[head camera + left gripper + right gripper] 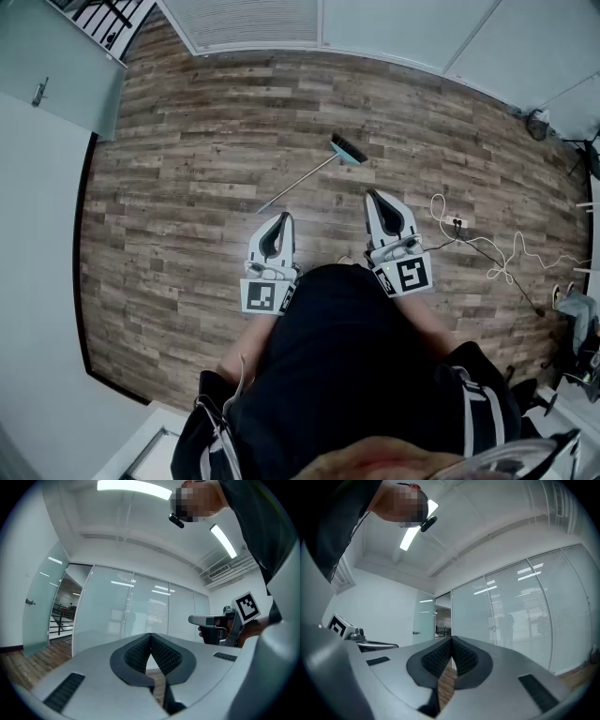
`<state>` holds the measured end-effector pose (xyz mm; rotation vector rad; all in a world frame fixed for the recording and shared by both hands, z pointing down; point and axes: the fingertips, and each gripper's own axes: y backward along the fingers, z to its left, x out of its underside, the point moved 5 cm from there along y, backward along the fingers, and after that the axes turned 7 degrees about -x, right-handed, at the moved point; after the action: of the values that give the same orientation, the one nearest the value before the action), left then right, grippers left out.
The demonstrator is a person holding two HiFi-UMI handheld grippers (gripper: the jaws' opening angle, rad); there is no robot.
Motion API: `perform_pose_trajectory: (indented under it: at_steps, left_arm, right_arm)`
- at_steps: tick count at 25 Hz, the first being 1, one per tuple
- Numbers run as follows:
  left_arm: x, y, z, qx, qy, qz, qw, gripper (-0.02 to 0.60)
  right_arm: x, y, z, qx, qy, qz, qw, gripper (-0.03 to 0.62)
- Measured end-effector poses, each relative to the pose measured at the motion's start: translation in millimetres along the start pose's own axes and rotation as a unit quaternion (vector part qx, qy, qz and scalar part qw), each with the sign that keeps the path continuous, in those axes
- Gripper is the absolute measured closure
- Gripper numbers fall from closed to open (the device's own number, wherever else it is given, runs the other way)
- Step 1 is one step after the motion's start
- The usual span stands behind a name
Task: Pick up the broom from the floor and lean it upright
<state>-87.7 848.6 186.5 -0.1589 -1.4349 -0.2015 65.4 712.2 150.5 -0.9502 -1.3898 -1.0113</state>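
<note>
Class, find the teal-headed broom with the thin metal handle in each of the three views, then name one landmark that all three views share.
Head view: the teal-headed broom lies on the wood floor, just above the picture's centre.
Left gripper view: not in it.
Right gripper view: not in it.
Shared landmark: the frosted glass door with a handle.
</note>
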Motion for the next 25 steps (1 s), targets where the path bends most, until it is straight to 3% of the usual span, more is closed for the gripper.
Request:
perform_pose_trajectory:
  at_steps: [7,11,20,25]
  left_arm:
    - [6,-2,-18,0.010,-0.001,0.004,0.9999,0.563]
    - [6,-5,-27,0.019,-0.004,0.001,0.9998,0.563]
    - [11,-10,-43,0.006,-0.012,0.009,0.9999,0.565]
    - [22,-17,-57,-0.004,-0.010,0.027,0.9996,0.563]
  right_arm:
    - [7,16,-2,0.007,-0.002,0.003,1.000,0.577]
    - [9,28,-7,-0.001,-0.038,-0.001,0.999,0.577]
    - [28,63,-34,0.023,-0.069,0.030,0.997,0.577]
    - [26,78,-43,-0.014,-0.057,0.015,0.998,0.577]
